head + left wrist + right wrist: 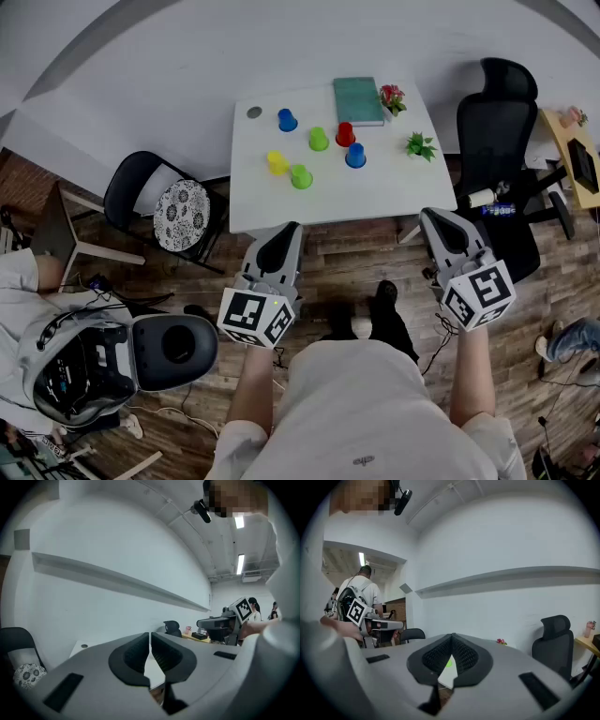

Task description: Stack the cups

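The left hand-held gripper (pixel 292 228) and right hand-held gripper (pixel 427 216) are both held clenched and empty above the floor (pixel 356 258), just short of the desk (pixel 375 197). Six cups are seen unstacked and apart on the desk. A yellow cup (pixel 277 162) and near green cup (pixel 301 176) are placed in front, a far green cup (pixel 319 140), red cup (pixel 345 134) and right blue cup (pixel 355 156) mid-desk, and a left blue cup (pixel 287 120) behind.

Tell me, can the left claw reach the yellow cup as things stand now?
Probably not yet: the left claw is shut and seems held short of the table, while the yellow cup stands further in. Nothing blocks the way; moving forward and opening should do.
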Action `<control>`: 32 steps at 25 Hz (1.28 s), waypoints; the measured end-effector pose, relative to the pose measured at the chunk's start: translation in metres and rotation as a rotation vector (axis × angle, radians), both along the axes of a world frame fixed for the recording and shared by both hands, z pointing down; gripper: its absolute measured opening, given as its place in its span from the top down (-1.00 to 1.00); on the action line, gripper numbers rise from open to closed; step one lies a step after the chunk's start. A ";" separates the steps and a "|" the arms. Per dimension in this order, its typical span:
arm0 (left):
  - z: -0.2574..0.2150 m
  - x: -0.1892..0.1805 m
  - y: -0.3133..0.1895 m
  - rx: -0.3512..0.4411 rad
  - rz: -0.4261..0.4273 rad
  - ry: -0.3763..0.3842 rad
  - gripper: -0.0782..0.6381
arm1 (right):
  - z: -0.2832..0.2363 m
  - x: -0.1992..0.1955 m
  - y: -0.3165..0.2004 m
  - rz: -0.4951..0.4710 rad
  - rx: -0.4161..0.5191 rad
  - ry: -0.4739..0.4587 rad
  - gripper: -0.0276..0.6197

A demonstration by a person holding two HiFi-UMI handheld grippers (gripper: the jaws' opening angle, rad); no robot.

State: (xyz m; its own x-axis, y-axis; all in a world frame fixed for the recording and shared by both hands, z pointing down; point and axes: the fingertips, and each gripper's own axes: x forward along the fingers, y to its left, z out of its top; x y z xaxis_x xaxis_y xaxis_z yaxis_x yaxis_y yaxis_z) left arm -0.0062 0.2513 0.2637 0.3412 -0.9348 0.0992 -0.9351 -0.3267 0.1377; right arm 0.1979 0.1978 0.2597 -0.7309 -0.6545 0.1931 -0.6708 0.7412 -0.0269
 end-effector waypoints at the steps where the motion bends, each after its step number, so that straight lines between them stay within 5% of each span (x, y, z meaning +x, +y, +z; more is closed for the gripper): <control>1: -0.001 0.001 -0.001 0.000 0.003 0.002 0.70 | -0.001 -0.002 -0.001 0.006 0.003 -0.005 0.91; 6: 0.004 0.006 -0.001 -0.008 0.025 -0.023 0.70 | -0.003 -0.011 0.001 0.015 0.027 -0.011 0.90; 11: 0.010 0.008 0.011 -0.009 0.018 -0.127 0.70 | 0.007 -0.013 0.013 0.030 0.002 -0.001 0.89; 24: 0.020 0.004 0.004 -0.025 0.015 -0.149 0.70 | 0.021 -0.022 0.009 0.052 0.006 0.129 0.89; 32: 0.026 0.005 -0.030 -0.063 -0.015 -0.138 0.70 | 0.021 -0.037 -0.038 -0.014 -0.028 0.071 0.89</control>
